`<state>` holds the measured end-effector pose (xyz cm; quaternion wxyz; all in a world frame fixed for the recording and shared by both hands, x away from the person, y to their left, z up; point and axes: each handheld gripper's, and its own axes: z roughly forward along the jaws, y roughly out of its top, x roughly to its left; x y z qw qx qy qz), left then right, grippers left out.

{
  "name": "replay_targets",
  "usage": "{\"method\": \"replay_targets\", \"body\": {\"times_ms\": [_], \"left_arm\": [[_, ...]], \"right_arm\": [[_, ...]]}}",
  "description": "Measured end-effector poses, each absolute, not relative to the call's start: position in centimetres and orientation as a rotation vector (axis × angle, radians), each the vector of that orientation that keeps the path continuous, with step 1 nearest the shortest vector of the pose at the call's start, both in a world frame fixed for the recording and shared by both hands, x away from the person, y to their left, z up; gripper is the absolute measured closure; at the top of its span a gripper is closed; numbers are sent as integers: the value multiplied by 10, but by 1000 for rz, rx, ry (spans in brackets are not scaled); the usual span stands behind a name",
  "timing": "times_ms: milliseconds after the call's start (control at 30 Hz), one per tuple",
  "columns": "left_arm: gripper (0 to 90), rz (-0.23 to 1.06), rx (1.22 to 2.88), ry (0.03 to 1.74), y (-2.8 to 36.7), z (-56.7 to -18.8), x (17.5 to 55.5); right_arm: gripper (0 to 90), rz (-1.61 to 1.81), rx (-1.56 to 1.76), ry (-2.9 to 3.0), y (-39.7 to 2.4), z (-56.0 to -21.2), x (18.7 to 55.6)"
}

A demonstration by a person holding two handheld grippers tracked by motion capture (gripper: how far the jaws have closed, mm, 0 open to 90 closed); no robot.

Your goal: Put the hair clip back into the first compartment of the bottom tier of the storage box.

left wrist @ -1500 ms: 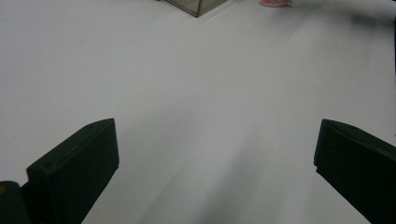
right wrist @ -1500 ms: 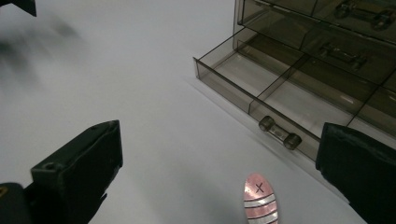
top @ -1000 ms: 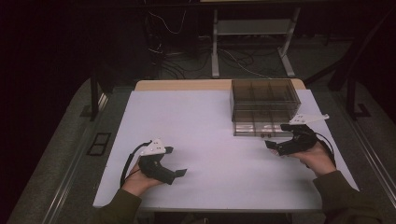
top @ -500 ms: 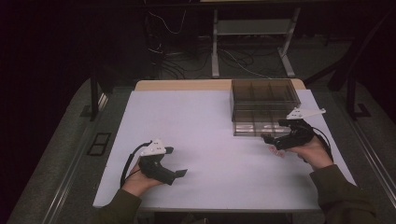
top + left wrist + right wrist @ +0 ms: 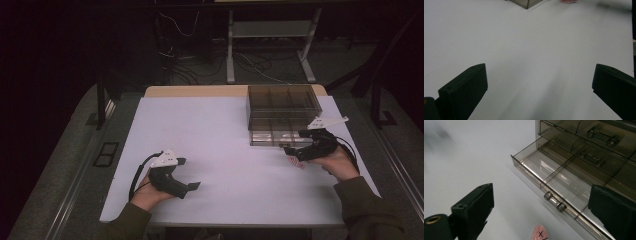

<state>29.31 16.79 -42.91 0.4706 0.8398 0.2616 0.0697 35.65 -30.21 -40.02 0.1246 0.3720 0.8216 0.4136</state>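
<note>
We had the bottom drawer [image 5: 554, 187] of the smoky drawer box [image 5: 282, 107] pulled open near the worktop's [image 5: 225, 140] far right corner. Our right gripper [image 5: 290, 150] hung over the pink tag [image 5: 540, 233] in front of it, jaws apart, just narrowing, nothing between. Next: lower and pinch the tag. Since a second earlier that gripper had edged toward the drawer; the left gripper [image 5: 196, 185], open, stayed at the near left edge.

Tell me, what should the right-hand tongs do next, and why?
Probably lower the right tongs onto the small pink piece and close. The jaws, just narrowing a little, grip nothing, and the drawer stands pulled out beside it.
</note>
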Motion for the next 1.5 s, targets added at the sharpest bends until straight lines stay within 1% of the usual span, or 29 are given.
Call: {"method": "replay_targets", "body": {"times_ms": [33,67,100,133,433,500,567,667,833,900,1500], "left_arm": [[0,170,2062,640,168,-429,293],[0,168,2061,643,167,-430,293],[0,167,2060,644,167,-430,293],[0,167,2065,637,167,-430,293],[0,162,2071,636,166,-431,293],[0,161,2068,633,165,-431,293],[0,158,2069,633,165,-431,292],[0,158,2074,629,165,-431,292],[0,156,2071,631,165,-431,292],[0,156,2071,630,165,-431,292],[0,159,2073,623,165,-431,292]], "right_arm": [[60,1200,1084,2398,-302,-400,356],[95,1188,1085,2408,-303,-401,357],[95,1188,1085,2408,-303,-401,357],[135,1185,1077,2418,-304,-402,356],[170,1178,1082,2435,-305,-402,356],[227,1183,1079,2444,-307,-402,354],[237,1182,1081,2447,-307,-402,354],[284,1178,1073,2462,-307,-403,354],[313,1164,1078,2474,-307,-404,353],[343,1153,1079,2487,-307,-405,353],[418,1051,1095,2545,-311,-417,353]]}}
